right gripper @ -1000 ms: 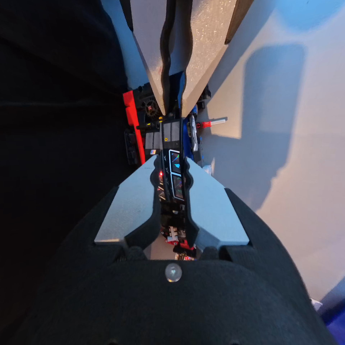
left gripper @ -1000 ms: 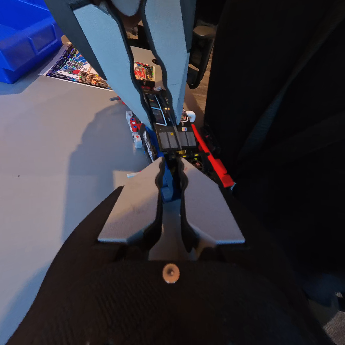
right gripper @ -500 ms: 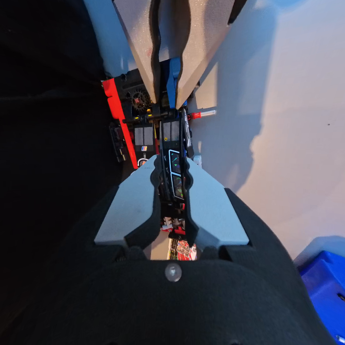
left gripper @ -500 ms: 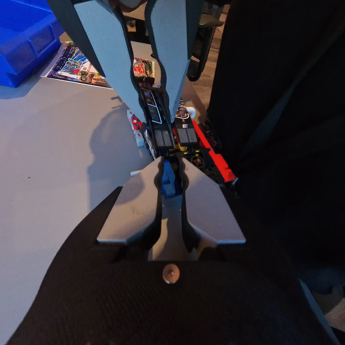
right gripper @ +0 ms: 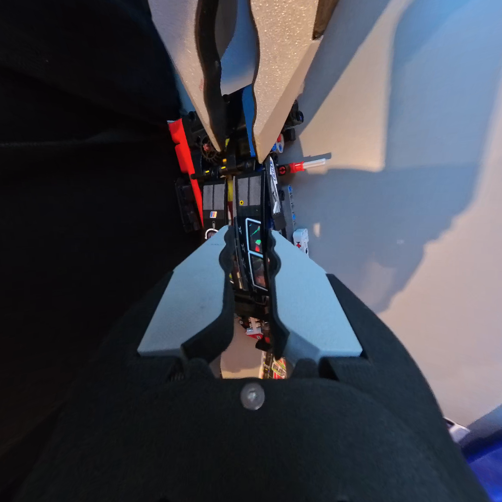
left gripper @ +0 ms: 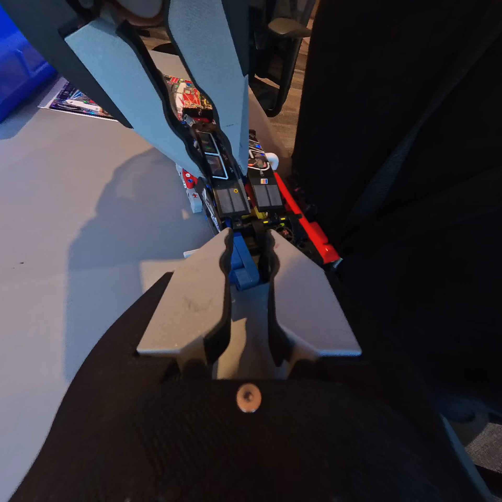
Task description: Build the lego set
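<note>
The lego model (left gripper: 245,201) lies along the bench (left gripper: 81,217) edge, open bench beside; left gripper (left gripper: 248,240) and right gripper (right gripper: 248,239) jaws clamp its opposite ends

No wording is being made out. Printed markings are being carried by the lego model (left gripper: 239,195) and the booklet (left gripper: 78,104) at the table's (left gripper: 81,217) far edge.

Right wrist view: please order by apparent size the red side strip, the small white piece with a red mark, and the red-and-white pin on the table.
1. Red side strip, clearly largest.
2. and 3. White piece and red-and-white pin look too alike to rank.
</note>
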Demonstrator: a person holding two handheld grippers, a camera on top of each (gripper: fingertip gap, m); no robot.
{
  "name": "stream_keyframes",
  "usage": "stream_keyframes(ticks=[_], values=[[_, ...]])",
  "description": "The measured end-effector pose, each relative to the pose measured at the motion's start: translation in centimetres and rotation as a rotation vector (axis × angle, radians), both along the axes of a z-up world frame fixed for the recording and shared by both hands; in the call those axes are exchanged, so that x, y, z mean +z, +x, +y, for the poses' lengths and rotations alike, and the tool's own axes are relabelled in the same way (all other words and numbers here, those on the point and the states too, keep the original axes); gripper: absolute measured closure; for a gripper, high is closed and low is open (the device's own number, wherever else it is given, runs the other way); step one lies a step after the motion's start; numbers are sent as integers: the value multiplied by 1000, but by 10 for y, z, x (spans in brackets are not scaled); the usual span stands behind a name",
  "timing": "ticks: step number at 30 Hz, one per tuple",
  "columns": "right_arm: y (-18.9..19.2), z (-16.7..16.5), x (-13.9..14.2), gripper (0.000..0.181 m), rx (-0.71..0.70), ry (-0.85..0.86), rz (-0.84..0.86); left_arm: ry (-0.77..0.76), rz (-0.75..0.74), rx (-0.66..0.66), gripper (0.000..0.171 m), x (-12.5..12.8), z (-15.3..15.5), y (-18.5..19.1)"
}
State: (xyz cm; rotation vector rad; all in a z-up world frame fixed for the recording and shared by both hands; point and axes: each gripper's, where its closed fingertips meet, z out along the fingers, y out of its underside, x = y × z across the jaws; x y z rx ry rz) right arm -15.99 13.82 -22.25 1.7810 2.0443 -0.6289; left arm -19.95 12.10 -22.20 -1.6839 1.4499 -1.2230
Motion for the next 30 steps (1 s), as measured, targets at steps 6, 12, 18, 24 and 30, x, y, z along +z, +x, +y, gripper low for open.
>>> stream_keyframes(ticks=[6, 12, 18, 24, 30], values=[[-3, 0, 4, 162, -2, 30, 16, -18, -8, 4, 150, 0, 1, -1], [-3, 1, 0, 162, 89, 87, 72, -9, -7, 1, 149, 1, -1, -1], [-5, 1, 1, 163, 157, 96, 167, -2, -25, 11, 147, 2, -3, -2], [-7, 2, -1, 164, 155, 53, 182, -25, -32, 10, 147, 2, -2, -5], [-7, 2, -3, 164, 151, 71, 105, 15, -32, 12, 144, 1, -5, -6]])
